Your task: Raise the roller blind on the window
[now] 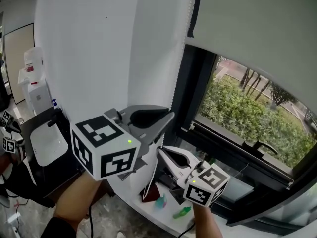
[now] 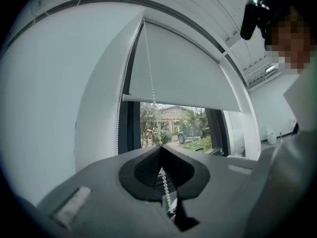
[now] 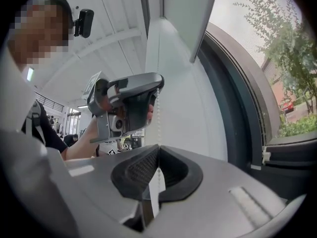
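Bead chain (image 2: 149, 68) hanging at left edge of roller blind (image 1: 257, 19), left of window (image 1: 247, 108); left gripper (image 1: 171, 114) closed on chain, above and left of right gripper (image 1: 159, 150), closed on same chain; windowsill (image 1: 130, 187) beneath both

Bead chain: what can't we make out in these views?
- Head view: the left gripper itself hides where its jaws pinch the bead chain.
- Head view: top of the roller blind cut off by the frame edge.
- Head view: the right gripper hides the chain's bottom loop; both gripper views lose it under their own jaws.
- Left gripper view: clutch too small.
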The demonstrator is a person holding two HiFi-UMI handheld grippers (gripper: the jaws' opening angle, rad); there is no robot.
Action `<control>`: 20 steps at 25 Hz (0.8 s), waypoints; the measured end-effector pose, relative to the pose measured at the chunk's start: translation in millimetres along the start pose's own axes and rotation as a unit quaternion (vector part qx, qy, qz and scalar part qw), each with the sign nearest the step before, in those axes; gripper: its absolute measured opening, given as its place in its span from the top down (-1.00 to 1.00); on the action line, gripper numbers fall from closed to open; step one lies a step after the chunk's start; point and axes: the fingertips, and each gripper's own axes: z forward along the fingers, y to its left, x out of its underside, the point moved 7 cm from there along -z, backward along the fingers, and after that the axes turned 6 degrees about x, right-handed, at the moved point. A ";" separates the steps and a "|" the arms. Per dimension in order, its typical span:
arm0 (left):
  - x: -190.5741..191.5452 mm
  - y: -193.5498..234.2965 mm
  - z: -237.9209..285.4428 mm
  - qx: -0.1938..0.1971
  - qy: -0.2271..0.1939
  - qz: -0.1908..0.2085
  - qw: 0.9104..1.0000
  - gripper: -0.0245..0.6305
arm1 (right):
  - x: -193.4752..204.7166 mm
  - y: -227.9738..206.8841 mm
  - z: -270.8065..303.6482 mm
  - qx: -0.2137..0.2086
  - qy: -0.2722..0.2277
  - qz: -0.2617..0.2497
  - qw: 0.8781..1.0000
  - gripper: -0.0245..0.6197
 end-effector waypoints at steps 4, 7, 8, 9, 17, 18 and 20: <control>1.1 1.8 -4.4 -0.018 0.006 0.006 1.000 0.89 | -6.2 -10.9 -11.5 -0.035 0.012 0.002 0.999 0.73; 3.1 3.3 -9.7 -0.024 0.010 0.009 1.000 0.89 | -41.4 -30.2 -29.4 -0.048 -0.051 0.067 0.995 0.60; 6.3 2.5 -10.1 -0.020 0.014 0.005 1.000 0.90 | -56.3 -34.4 -33.3 -0.045 -0.076 0.082 0.993 0.60; 11.8 1.3 -9.4 -0.016 0.020 0.002 1.000 0.89 | -70.1 -36.0 -34.8 -0.042 -0.094 0.086 0.991 0.60; 100.2 -7.9 4.4 0.006 0.104 -0.044 0.994 0.89 | -122.0 -15.8 -8.9 -0.050 -0.105 0.020 0.993 0.60; 112.4 -9.4 5.1 0.008 0.113 -0.052 0.992 0.89 | -125.9 -13.6 -5.9 -0.055 -0.104 0.019 0.993 0.59; 136.6 -14.1 5.2 0.011 0.133 -0.066 0.989 0.89 | -132.2 -9.1 -0.2 -0.062 -0.102 0.015 0.993 0.53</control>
